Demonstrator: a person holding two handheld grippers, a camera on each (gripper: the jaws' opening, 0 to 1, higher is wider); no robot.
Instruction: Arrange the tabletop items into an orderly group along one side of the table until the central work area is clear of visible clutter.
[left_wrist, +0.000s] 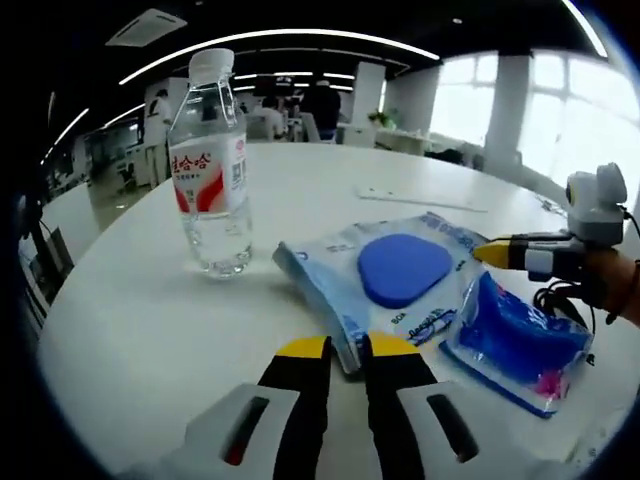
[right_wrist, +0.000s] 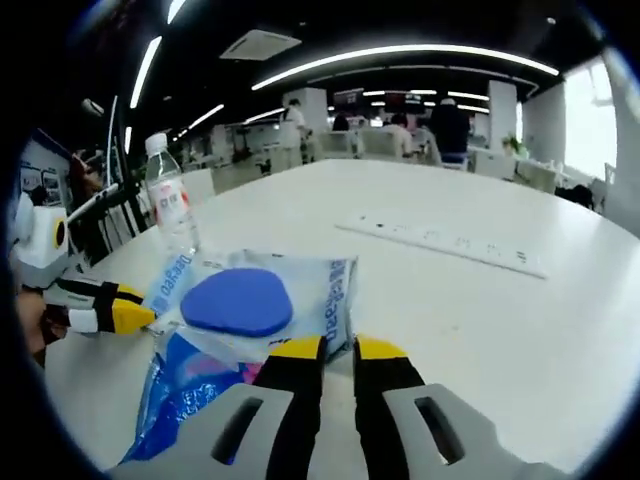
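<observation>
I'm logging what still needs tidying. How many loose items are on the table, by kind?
Water bottle: 1
Clear packet with blue oval pad: 1
Blue packet: 1
Long white strip: 1
Total: 4

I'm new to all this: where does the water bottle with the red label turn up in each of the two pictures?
Left gripper view: the water bottle stands upright at upper left on the white table, left of the clear packet with the blue oval.
Right gripper view: the water bottle is small, at far left, behind that packet.
Shared landmark: the clear packet with the blue oval, lying next to the bottle.
</observation>
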